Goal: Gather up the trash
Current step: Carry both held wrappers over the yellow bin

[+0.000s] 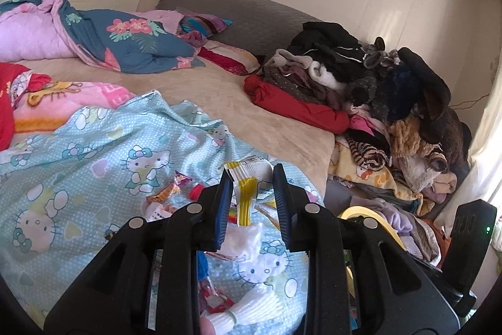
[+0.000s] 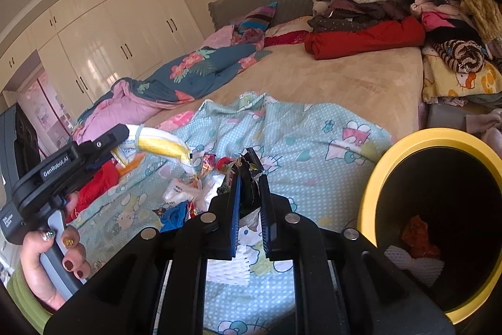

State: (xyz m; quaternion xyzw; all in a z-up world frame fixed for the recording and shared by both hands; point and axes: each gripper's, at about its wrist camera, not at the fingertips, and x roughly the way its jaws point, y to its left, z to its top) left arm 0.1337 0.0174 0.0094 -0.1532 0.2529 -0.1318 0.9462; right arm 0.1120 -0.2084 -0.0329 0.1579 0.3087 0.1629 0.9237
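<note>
The left gripper [image 1: 252,178] is clamped on a white and yellow wrapper [image 1: 248,187], which sticks out past its tips and hangs above the bed. From the right wrist view the same wrapper [image 2: 163,143] juts sideways from that gripper [image 2: 125,131], and a hand [image 2: 53,259] with dark painted nails grips its grey handle.

The right gripper [image 2: 251,178] is pinched together on a dark crumpled wrapper [image 2: 251,165], whose torn top stands up between the tips.

Below both grippers lies a light blue sheet [image 1: 94,165] with cartoon cats, spread over the near part of the bed [image 1: 251,115]. More trash [image 2: 194,190] is scattered on the sheet: small red and orange sweet wrappers [image 1: 169,187], a crumpled white plastic piece [image 2: 178,190], a blue scrap [image 2: 175,215], and a white foam net [image 1: 263,300] near the left gripper's base.

A bin [image 2: 373,178] with a yellow rim and a dark inside stands just beside the bed on the right of the right wrist view. Inside it lie an orange-red wrapper [image 2: 419,237] and a white net [image 2: 408,262].

Farther back on the bed are a blue flowered quilt [image 1: 141,43] with a pink lining, a red bundle [image 1: 298,102], and a tall heap of clothes [image 1: 376,77] at the bed's far side. White cupboards [image 2: 103,36] line the wall behind.
</note>
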